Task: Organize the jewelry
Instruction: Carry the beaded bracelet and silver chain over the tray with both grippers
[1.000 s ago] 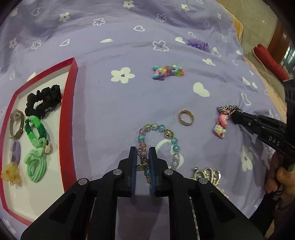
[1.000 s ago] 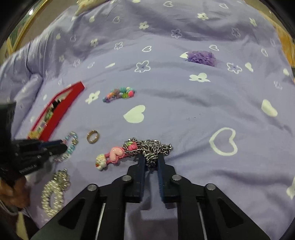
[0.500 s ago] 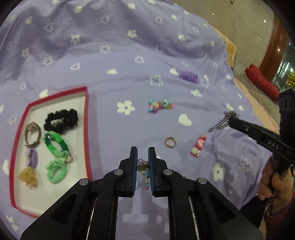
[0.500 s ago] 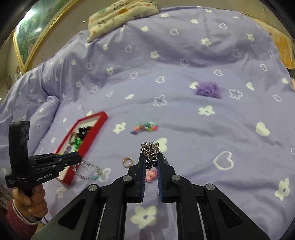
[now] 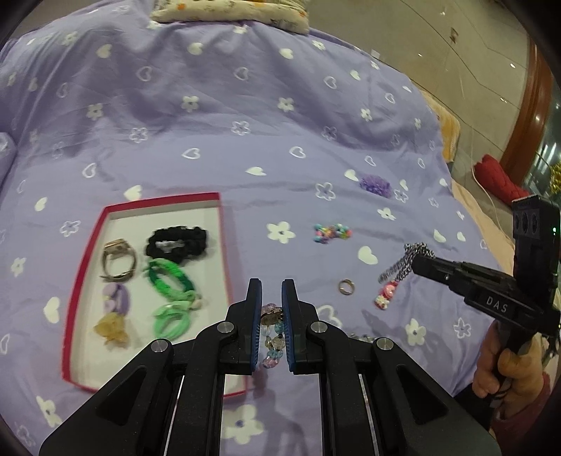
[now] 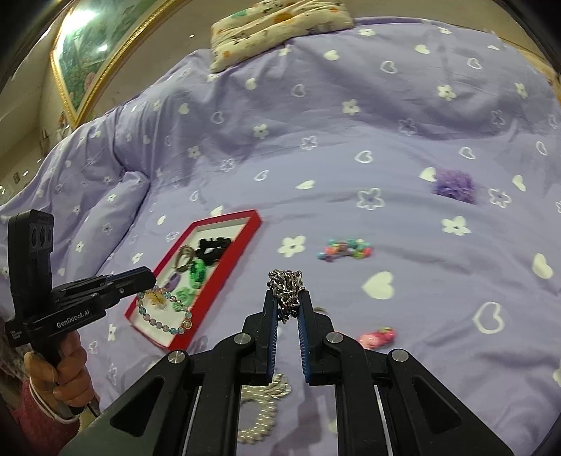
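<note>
My left gripper point(image 5: 271, 291) is shut on a pastel beaded bracelet point(image 5: 271, 333), which hangs from its jaws above the purple bedspread, just right of the red tray point(image 5: 224, 245). From the right wrist view the same bracelet point(image 6: 164, 312) dangles over the tray's near end. My right gripper point(image 6: 287, 298) is shut on a silver chain point(image 6: 285, 284), bunched at its fingertips. The chain's pink charm point(image 5: 385, 298) swings below it in the air. The white-lined tray holds a black scrunchie point(image 5: 177, 242), a watch point(image 5: 117, 259), green hair ties point(image 5: 170, 280) and small clips.
Lying loose on the bedspread are a gold ring point(image 5: 346, 286), a colourful bead string point(image 5: 331, 233), a purple scrunchie point(image 5: 375, 185) and a pearl piece point(image 6: 259, 414) near the front edge. A patterned pillow point(image 6: 280, 24) lies at the far end. A hand point(image 5: 505, 368) grips the right tool.
Both grippers have risen from the bedspread, lifting the beaded bracelet and the chain with its charm into the air. The tray now shows whole, farther below.
</note>
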